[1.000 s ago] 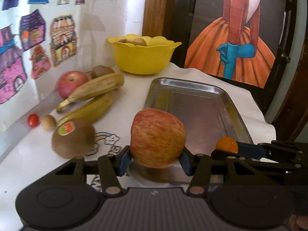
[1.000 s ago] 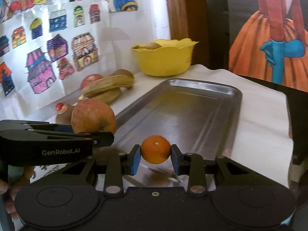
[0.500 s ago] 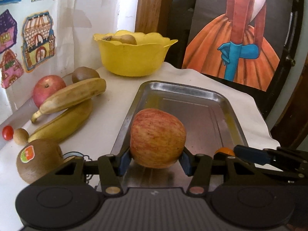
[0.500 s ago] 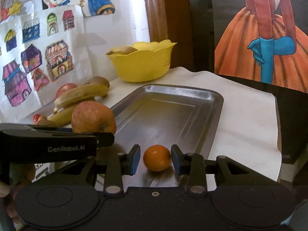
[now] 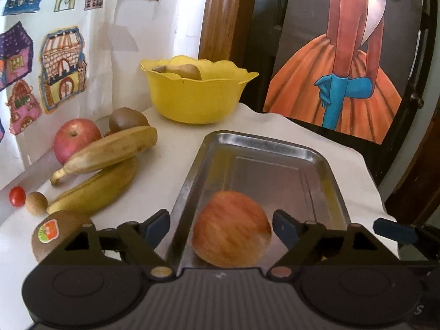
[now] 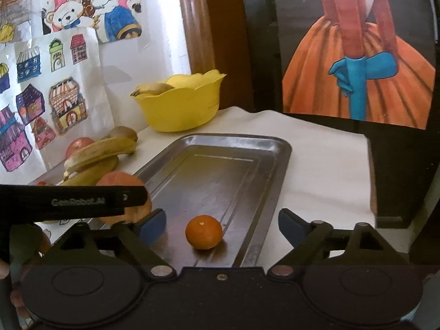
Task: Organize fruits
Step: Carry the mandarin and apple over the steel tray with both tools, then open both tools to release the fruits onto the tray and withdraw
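"GenRobot.AI" stands in pale letters on the left hand-held gripper [image 6: 158, 224] body.

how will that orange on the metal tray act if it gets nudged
The orange is round and sits loose on the smooth metal tray, so it would probably roll. The raised rim would likely stop it. It looks small and firm, probably light.

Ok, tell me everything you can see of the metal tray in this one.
The metal tray is a shallow rectangle of dull silvery steel with rounded corners, a raised rim and a stepped floor. It lies flat on the white cloth, below the yellow bowl. An apple and a small orange sit on its near end, between the opening jaws of the left gripper and right gripper, untouched by either's pads.
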Demonstrator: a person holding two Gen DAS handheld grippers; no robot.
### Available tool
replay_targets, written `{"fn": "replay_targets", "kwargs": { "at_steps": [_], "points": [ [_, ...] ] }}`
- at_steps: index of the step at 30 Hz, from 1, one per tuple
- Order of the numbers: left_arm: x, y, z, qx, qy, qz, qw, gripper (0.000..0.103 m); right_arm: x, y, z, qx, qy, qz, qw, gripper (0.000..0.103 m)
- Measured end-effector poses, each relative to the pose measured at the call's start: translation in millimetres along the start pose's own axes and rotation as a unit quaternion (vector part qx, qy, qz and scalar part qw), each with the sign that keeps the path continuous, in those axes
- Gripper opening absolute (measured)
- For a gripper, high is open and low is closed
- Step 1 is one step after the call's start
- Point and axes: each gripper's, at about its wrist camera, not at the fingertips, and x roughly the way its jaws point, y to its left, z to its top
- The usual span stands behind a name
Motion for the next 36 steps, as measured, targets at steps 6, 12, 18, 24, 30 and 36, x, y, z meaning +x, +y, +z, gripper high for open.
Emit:
{"fn": "replay_targets", "kwargs": {
  "at_steps": [6,12,18,24,30,36],
  "points": [
    [-17,9,-3,-0.008,-0.010,-0.003,0.9999,0.094,-16,5,-3,0.006,-0.013,-0.029,0.999,0.102],
    [-36,21,-4,-0.010,-0.026,-0.007,0.9996,0.102,-35,15,-8,0.013,-0.027,-0.061,0.998,0.102],
    [-55,39,-3,-0.001,-0.034,-0.009,0.9994,0.102,-55,35,-10,0.023,-0.036,-0.093,0.995,0.102],
    [-73,67,-8,0.009,-0.034,-0.010,0.9993,0.102,-73,61,-17,0.037,-0.041,-0.126,0.991,0.102],
    [-90,98,-14,0.015,-0.030,-0.005,0.9994,0.102,-86,90,-26,0.043,-0.039,-0.153,0.986,0.102],
    [-102,127,-22,0.013,-0.019,0.007,0.9997,0.102,-95,116,-36,0.054,-0.023,-0.175,0.983,0.102]
  ]
}}
